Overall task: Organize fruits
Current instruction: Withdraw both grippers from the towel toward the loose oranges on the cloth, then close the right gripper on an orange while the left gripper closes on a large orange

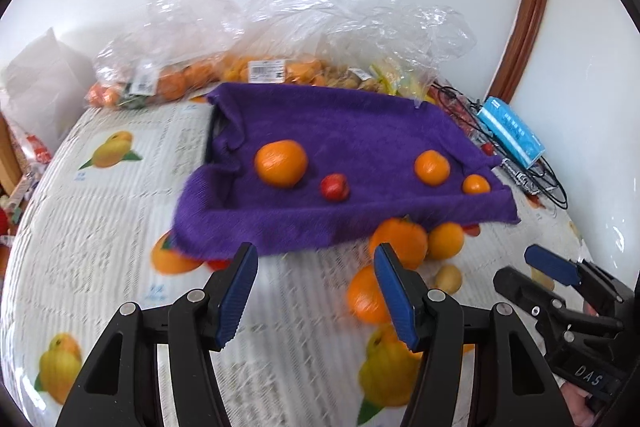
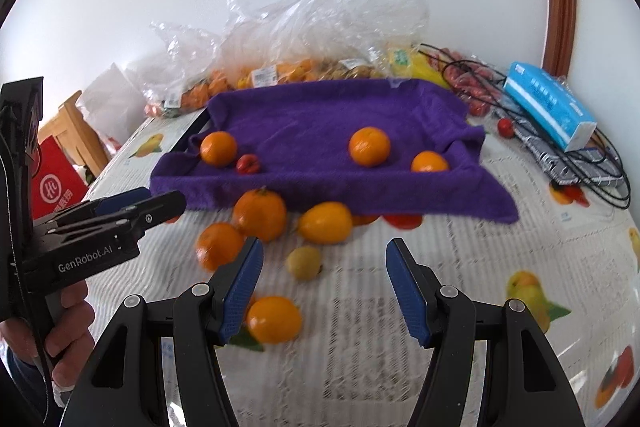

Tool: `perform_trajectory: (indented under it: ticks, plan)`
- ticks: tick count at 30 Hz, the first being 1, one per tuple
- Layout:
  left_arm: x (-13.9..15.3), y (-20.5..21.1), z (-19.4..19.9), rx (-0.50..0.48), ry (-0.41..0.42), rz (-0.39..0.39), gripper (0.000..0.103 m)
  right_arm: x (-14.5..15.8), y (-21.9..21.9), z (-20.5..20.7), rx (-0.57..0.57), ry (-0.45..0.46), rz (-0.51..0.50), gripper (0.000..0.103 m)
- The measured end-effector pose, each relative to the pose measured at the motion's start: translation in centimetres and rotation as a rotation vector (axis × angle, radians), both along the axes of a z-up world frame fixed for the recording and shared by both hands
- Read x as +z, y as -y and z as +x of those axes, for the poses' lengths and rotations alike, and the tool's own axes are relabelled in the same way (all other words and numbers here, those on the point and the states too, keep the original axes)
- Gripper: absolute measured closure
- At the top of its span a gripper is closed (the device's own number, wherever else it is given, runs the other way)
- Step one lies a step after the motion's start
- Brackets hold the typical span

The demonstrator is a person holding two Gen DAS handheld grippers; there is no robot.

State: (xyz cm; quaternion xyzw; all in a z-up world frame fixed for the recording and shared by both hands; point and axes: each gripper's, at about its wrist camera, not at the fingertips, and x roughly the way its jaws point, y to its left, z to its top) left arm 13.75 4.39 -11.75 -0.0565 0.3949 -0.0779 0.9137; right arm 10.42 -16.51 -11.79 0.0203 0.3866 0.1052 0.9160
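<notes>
left gripper (image 1: 316, 291) and right gripper (image 2: 324, 291) both spread, grasping nothing; three oranges (image 2: 369, 146) and a red fruit (image 2: 247, 163) on purple towel (image 2: 320, 131) at 12 o'clock; loose oranges (image 2: 260, 213) at 11 o'clock.

"GenRobot.AI" runs in white along the left gripper (image 2: 136, 203) body. "DAS" shows on the right gripper (image 1: 548, 267) housing, possibly cut off. Bag labels (image 1: 267, 71) beyond are unreadable.

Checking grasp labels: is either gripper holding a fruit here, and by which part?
Neither. The left gripper and right gripper both stand open, with nothing between their jaws.
</notes>
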Motion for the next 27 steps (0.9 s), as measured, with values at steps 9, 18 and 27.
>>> perform_trajectory:
  ticks: [9, 18, 27]
  plan:
    - [-0.4, -3.4, -2.3, 0.07, -0.019, -0.019, 0.045, -1.5, -1.6, -2.4, 0.037, -0.04, -0.01, 0.04]
    - [-0.6, -3.8, -3.7, 0.075, -0.026, -0.018, 0.044, -2.8, -2.5, -2.9, 0.05, -0.048, -0.043, 0.049]
    - [-0.6, -3.4, -3.8, 0.065, -0.026, 0.006, 0.045, -4.1, -2.0, -1.5, 0.04, -0.06, -0.016, 0.058]
